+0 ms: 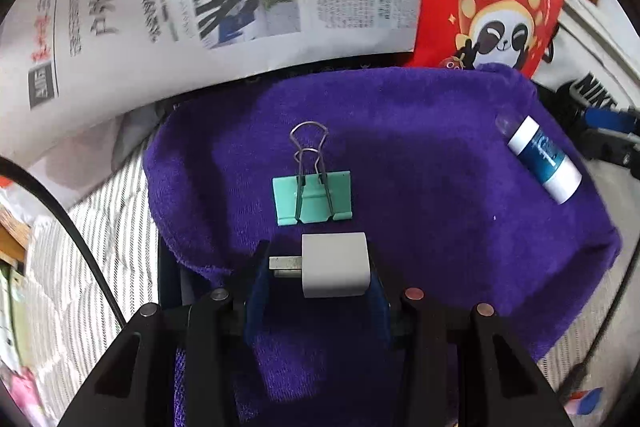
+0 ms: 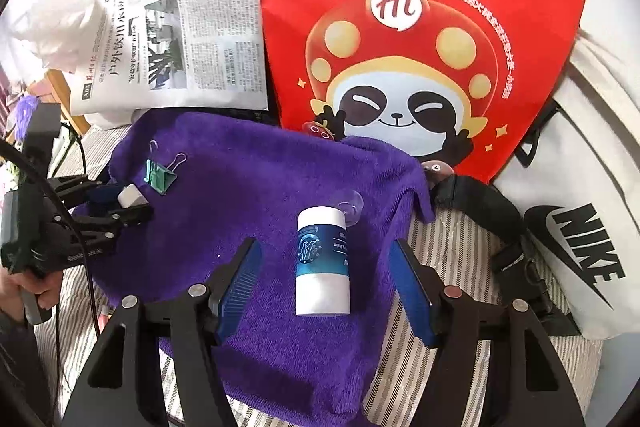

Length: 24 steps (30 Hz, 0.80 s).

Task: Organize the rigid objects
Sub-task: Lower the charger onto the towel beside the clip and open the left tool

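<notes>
A purple towel [image 1: 420, 167] lies spread over a striped cloth. My left gripper [image 1: 316, 267] is shut on a white charger plug [image 1: 336, 265], its metal prongs pointing left, just above the towel. Right beyond the plug a green binder clip [image 1: 312, 197] lies flat with its wire handles pointing away. In the right wrist view a blue-and-white tube [image 2: 323, 259] lies on the towel [image 2: 248, 187] between the spread blue pads of my right gripper [image 2: 325, 247], which is open and not touching it. The left gripper [image 2: 128, 203] with the plug [image 2: 129, 195] shows at the left, next to the clip [image 2: 160, 175].
A newspaper [image 1: 200, 7] and a red panda-print bag [image 2: 420, 47] lie behind the towel. A white Nike bag [image 2: 580, 227] with a black strap [image 2: 480, 195] sits to the right. A clear cap [image 2: 351, 205] rests by the tube's far end. Striped cloth [image 2: 460, 247] surrounds the towel.
</notes>
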{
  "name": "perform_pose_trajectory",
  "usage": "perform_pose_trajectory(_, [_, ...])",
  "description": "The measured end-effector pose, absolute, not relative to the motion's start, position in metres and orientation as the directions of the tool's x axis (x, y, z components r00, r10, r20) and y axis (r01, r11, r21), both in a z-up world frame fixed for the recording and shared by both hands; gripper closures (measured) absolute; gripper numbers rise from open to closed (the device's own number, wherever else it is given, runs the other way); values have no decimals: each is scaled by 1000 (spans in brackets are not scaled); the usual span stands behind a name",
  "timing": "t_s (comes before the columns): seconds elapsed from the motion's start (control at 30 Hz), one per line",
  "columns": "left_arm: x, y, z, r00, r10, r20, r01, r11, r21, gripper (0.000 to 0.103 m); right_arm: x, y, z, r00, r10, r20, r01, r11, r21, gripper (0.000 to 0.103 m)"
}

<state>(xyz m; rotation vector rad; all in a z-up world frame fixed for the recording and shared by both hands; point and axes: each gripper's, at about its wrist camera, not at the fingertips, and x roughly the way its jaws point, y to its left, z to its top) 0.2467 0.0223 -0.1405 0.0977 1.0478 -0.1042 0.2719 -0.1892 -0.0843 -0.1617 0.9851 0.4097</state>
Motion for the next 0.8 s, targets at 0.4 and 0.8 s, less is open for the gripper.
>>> perform_pose_trajectory(0.4, [246, 21, -142, 490, -45, -871, 132, 991, 23, 60, 261, -191, -74, 505, 250, -826, -432, 902, 9, 37])
perform_pose_trajectory(0.8, [236, 19, -139, 431, -9, -902, 80, 996, 29, 48, 252, -197, -60, 490, 295, -820, -448, 893, 54, 37])
